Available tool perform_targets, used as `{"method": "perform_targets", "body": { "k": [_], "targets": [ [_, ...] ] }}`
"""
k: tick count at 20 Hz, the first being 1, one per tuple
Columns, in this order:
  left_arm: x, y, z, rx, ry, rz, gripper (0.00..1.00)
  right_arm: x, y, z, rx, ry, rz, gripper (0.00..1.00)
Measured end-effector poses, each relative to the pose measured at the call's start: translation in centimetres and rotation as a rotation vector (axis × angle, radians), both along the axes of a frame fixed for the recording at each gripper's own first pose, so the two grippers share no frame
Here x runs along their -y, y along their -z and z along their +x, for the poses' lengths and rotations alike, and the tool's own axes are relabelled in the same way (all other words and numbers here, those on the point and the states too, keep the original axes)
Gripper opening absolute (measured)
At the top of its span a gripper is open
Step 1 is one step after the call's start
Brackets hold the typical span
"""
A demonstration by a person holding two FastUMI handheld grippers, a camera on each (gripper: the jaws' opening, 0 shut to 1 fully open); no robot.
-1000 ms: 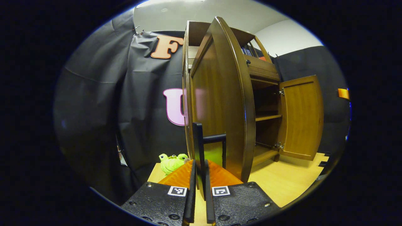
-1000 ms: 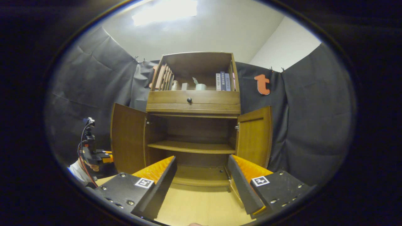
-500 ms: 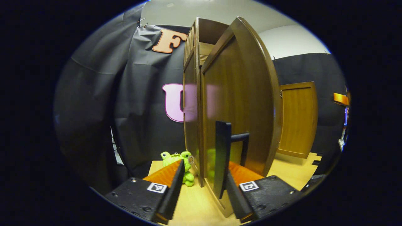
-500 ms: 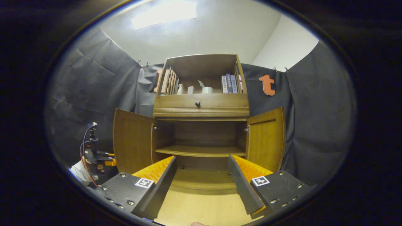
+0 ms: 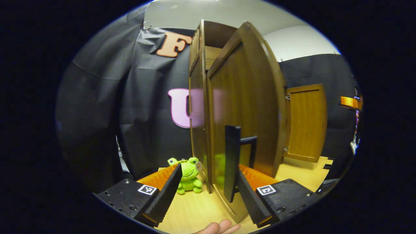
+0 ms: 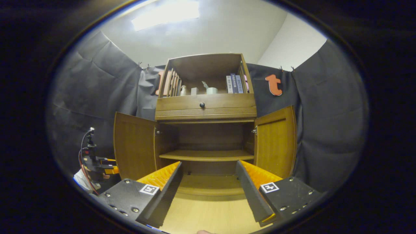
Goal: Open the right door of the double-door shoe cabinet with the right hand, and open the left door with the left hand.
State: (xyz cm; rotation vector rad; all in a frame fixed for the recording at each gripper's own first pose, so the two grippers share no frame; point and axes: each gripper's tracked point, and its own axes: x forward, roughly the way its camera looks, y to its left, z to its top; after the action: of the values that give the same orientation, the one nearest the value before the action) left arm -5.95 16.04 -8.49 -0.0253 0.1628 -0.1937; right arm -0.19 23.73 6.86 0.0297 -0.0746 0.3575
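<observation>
The brown shoe cabinet (image 6: 204,112) faces the right gripper view with both lower doors swung out: the left door (image 6: 133,146) and the right door (image 6: 276,143). My right gripper (image 6: 208,191) is open in front of the bare shelves, touching nothing. In the left gripper view the left door (image 5: 247,107) stands close, nearly edge-on, and the right door (image 5: 307,123) hangs open behind it. The door's black bar handle (image 5: 232,162) stands between the fingers of my left gripper (image 5: 206,204), which is open and not pressing on it. My left gripper (image 6: 97,161) also shows beside the left door.
A green frog plush (image 5: 188,175) sits on the light wooden floor (image 5: 302,177) by the cabinet's left side. Books and small items stand on the top shelf (image 6: 211,89) above a drawer. A fingertip (image 5: 216,227) pokes in at the bottom edge. Black cloth walls surround the cabinet.
My left gripper, shut on the left door's handle a second ago, has opened wide and let go. The left door swung further out. My right gripper stayed open and barely moved.
</observation>
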Motion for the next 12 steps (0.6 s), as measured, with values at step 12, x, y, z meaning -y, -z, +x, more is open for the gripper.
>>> {"method": "perform_targets", "body": {
  "k": [12],
  "targets": [
    [0.2, -1.2, -4.5, 0.0, -0.166, -0.024, 0.92, 0.9, 5.0, 1.9, -0.084, 0.004, 0.011, 0.98]
  ]
}}
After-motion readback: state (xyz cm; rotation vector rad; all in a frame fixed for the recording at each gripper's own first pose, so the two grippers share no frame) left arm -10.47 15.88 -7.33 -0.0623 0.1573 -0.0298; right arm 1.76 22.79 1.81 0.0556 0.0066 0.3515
